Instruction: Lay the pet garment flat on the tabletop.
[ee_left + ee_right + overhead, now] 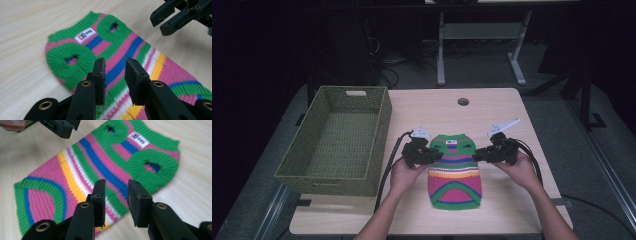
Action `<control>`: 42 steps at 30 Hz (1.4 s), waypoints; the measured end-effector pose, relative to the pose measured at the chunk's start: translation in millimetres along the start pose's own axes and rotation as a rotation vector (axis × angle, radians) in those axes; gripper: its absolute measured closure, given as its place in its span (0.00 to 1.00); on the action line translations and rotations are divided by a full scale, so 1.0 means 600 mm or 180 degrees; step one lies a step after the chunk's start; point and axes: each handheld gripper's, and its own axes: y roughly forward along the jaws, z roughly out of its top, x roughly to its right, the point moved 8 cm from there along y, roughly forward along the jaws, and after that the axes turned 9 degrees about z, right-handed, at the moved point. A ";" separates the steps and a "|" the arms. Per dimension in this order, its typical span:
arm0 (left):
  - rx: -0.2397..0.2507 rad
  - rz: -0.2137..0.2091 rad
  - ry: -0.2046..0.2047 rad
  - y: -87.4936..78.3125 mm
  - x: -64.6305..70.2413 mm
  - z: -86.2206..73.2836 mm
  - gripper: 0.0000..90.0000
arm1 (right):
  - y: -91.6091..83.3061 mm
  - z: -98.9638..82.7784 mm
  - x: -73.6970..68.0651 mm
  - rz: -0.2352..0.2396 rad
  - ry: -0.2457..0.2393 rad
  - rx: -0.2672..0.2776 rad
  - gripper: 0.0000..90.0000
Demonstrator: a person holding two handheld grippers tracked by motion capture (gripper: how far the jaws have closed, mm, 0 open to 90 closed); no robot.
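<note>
A small knitted sweater (455,170) with green, pink, blue, yellow and white stripes lies flat on the wooden table (512,205), its neck end with a white label (85,35) away from the person. My left gripper (438,155) hovers at the sweater's left edge near the armhole. Its jaws (115,62) stand apart over the striped knit with nothing pinched. My right gripper (477,155) is at the sweater's right edge, opposite the left one. Its jaws (117,183) are likewise apart above the fabric. Each gripper view shows the other gripper's tips across the sweater.
A green woven basket (332,177) stands on the table's left side, with nothing seen inside. A round cable hole (463,101) is near the table's far edge. Black cables trail from both grippers. Desk legs and a dark floor lie beyond.
</note>
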 end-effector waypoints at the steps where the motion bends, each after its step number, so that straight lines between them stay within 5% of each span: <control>1: -0.0028 0.0017 0.0037 -0.002 0.005 -0.007 0.77 | 0.001 -0.003 -0.004 0.0006 -0.0025 -0.0006 0.76; 10: -0.0234 -0.0016 0.0382 -0.020 0.042 -0.054 0.96 | 0.014 -0.040 -0.052 0.0057 -0.0204 -0.0131 0.85; 24: -0.0505 0.0011 0.0605 -0.029 0.056 -0.104 0.98 | 0.035 -0.077 -0.084 0.0039 -0.0309 -0.0255 0.93; 42: -0.0469 0.0046 0.0504 -0.008 0.052 -0.098 0.97 | 0.043 -0.087 -0.069 -0.0009 -0.0133 -0.0235 0.88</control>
